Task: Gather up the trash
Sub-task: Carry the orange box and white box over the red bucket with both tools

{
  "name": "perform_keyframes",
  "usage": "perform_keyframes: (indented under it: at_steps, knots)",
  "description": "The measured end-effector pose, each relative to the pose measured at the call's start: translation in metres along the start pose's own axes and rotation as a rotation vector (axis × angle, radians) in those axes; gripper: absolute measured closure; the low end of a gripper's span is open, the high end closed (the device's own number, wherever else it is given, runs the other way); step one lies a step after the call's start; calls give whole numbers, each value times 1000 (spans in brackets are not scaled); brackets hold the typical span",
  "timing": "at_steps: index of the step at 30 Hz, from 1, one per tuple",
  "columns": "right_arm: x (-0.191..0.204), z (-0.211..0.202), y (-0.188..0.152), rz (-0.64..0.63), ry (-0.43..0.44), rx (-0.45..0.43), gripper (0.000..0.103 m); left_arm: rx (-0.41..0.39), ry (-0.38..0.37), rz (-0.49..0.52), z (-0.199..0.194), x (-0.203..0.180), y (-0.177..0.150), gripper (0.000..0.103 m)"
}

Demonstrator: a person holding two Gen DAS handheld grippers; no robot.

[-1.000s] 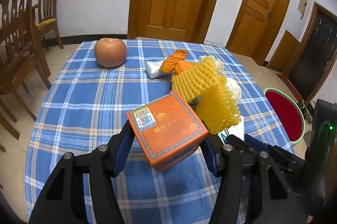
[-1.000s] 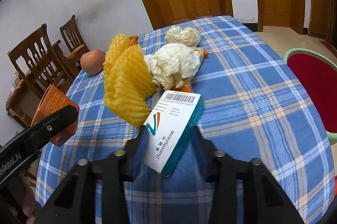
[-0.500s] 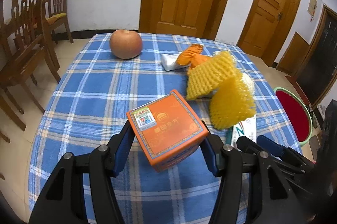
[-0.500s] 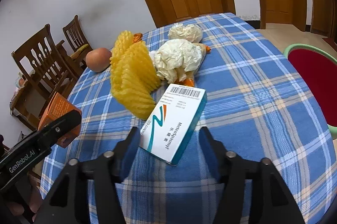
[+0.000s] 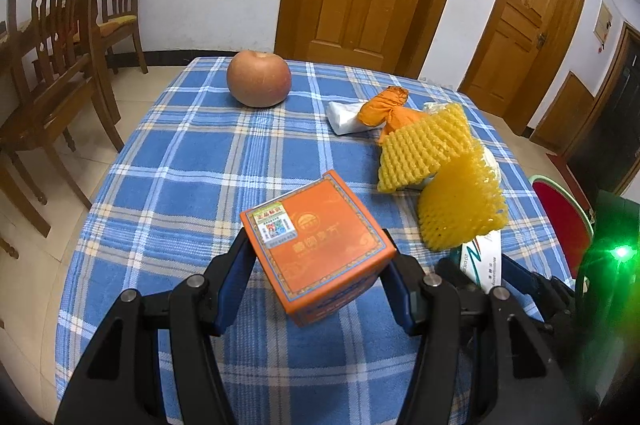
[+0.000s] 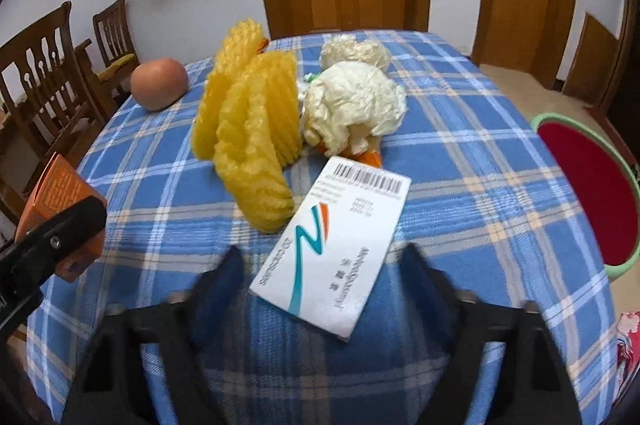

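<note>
My left gripper [image 5: 318, 259] is shut on an orange cardboard box [image 5: 320, 233], held tilted just above the blue plaid tablecloth [image 5: 192, 165]. A white medicine box [image 6: 340, 225] with a barcode lies flat on the cloth. My right gripper [image 6: 322, 261] stands open around its near end, and neither finger touches it. Beyond it sit a yellow foam fruit net [image 6: 248, 129], a crumpled whitish wrap [image 6: 352, 109] and an orange wrapper [image 5: 384, 105]. The orange box [image 6: 56, 189] also shows at the left edge of the right wrist view.
An apple [image 5: 259, 78] rests at the table's far left. A red basin with a green rim [image 6: 584, 177] stands off the table's right edge. Wooden chairs [image 5: 52, 65] stand to the left, with wooden doors behind the table.
My right gripper has opened and released the white box, which now lies flat on the cloth, and it has drawn back slightly. The left gripper still grips the orange box.
</note>
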State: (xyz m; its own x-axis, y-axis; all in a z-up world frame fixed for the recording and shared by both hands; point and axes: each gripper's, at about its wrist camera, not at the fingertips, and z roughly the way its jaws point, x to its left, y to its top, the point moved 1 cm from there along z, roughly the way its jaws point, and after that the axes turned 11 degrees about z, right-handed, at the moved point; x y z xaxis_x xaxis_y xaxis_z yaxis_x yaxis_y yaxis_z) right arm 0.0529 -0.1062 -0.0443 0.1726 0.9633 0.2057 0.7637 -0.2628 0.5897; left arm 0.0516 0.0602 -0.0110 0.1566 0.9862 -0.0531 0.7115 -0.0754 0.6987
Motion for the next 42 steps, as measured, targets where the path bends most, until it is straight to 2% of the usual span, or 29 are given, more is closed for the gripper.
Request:
perform_keyframes:
  at_steps: [4,7,13,23,29,42]
  knots:
    - [-11,-5,0,15,34,9,36,-5,-9,12,-2,-5,1,42]
    - [-25,-12,-1,49,114,24,36,-11,-24,21,-6,-11,1,42]
    - [-52,-42,-3,59,136,-27,36,-27,-54,47,-15,-28,5,42]
    - [-93,-77,1,93,119,-97,36,-52,-125,95,-27,-65,13,42]
    - [-122,-89,11,140,95,-138,36,-55,-192,133,-28,-93,24,42]
    - [-202,-105,29,276,0,-215,36,-61,-288,279,-10,-175,49,43]
